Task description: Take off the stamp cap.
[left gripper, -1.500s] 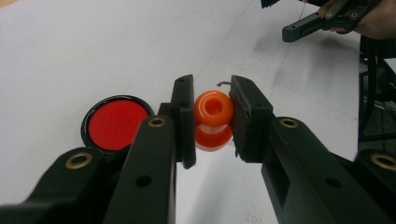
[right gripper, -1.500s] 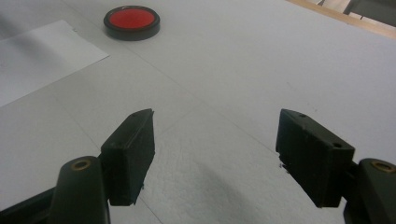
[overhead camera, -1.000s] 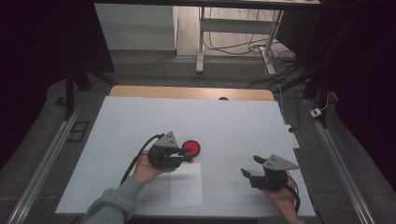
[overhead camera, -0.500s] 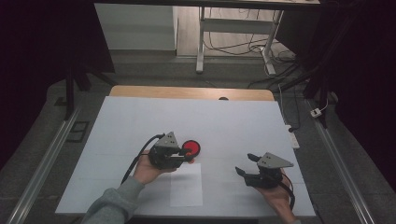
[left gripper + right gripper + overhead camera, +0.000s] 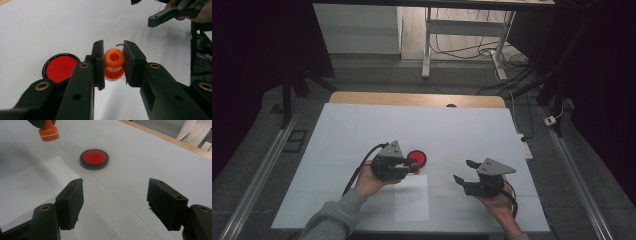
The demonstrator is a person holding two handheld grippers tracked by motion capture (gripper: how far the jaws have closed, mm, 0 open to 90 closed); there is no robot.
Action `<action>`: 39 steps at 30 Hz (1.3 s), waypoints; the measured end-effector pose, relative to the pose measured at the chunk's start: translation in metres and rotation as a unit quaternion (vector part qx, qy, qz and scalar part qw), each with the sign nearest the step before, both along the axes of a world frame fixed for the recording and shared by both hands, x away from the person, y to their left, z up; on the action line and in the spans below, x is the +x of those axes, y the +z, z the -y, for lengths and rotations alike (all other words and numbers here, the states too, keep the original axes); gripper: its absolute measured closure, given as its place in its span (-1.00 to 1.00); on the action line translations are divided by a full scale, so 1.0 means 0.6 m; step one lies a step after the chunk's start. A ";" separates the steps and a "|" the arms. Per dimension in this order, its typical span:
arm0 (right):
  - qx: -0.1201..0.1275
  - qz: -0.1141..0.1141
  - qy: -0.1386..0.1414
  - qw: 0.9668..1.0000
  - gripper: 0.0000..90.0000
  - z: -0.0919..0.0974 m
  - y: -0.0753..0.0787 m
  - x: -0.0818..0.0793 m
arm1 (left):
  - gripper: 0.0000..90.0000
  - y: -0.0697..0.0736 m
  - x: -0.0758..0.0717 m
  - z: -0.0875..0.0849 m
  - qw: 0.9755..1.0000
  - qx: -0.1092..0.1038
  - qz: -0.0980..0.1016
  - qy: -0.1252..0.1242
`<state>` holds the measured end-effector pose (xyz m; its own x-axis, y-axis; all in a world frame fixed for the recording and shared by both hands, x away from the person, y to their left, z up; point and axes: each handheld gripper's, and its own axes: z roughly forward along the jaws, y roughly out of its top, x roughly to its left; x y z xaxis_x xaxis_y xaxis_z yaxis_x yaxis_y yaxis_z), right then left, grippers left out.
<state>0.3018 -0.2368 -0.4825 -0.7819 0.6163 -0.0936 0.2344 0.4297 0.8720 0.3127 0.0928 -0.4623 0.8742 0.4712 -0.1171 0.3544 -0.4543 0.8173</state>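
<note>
- Orange stamp [image 5: 114, 63], pinched between the pads of the left tongs [image 5: 113, 65]: jaws drawn in close on both sides of its knob-like handle, round base pointing down toward the tabletop [image 5: 362, 130] (grip looks firm, stamp roughly upright as seen from the right gripper view).
- Held clear of the surface, just beside the ink pad, not touching it; seen again at the upper left of the right gripper view as an orange piece [image 5: 48, 132] hanging over the white sheet.
- Right tongs [image 5: 115, 205] spread wide, nothing between the pads, hovering above bare tabletop well to the right of the stamp; visible in the high view [image 5: 464, 172] carried in the right hand.
- Round ink pad [image 5: 417, 159], red face in a black rim, lid off, lying flat just beyond the left tongs [image 5: 412, 166].
- Sheet of white paper [image 5: 411, 197] lying flat on the tabletop, just nearer the person than the pad and between the two hands (no mark on it that can be made out).
- Step in hand, as a judgement: stamp picked up and carried, ready either for inking on the pad or for pressing on the paper.
- Next move probably calls for keeping the base level, lowering it straight down, and pressing squarely; right tongs free to steady the pad or the sheet (thin paper may slide or lift with the stamp).
</note>
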 end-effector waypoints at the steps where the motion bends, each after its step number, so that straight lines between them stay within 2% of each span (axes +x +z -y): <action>1: -0.001 -0.001 0.003 1.000 -0.36 -0.005 0.000 0.000 | 0.59 0.000 0.000 0.000 1.000 0.000 0.000 0.000; 3: 0.001 -0.002 0.005 1.000 -0.36 -0.010 0.000 0.000 | 0.59 0.000 0.001 -0.001 1.000 -0.001 -0.001 0.000; 10: -0.013 0.000 0.014 1.000 -0.36 -0.022 0.009 -0.004 | 0.59 0.002 0.001 -0.002 1.000 -0.004 0.000 0.001; 15: -0.009 -0.003 0.023 1.000 -0.35 -0.033 0.015 -0.003 | 0.59 0.001 0.002 -0.001 1.000 -0.003 0.001 0.000; 18: -0.007 -0.013 0.037 0.999 -0.35 -0.050 0.015 -0.001 | 0.59 0.000 0.003 -0.001 1.000 -0.002 0.000 0.001; 23: -0.010 -0.013 0.048 0.999 -0.35 -0.068 0.018 0.003 | 0.59 0.001 0.003 -0.002 1.000 -0.002 0.000 0.003; 27: 0.000 -0.025 0.052 0.998 -0.35 -0.076 0.016 0.005 | 0.59 0.000 0.003 -0.001 1.000 -0.001 0.000 0.003; 39: 0.001 -0.027 0.067 0.997 -0.34 -0.088 0.006 0.003 | 0.59 -0.002 0.002 -0.002 1.000 0.002 0.000 0.005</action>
<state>0.3033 -0.1839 -0.4791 -0.8608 0.5067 -0.0477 0.2224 0.4589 0.8602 0.3140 0.0937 -0.4634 0.8695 0.4803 -0.1153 0.3592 -0.4547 0.8150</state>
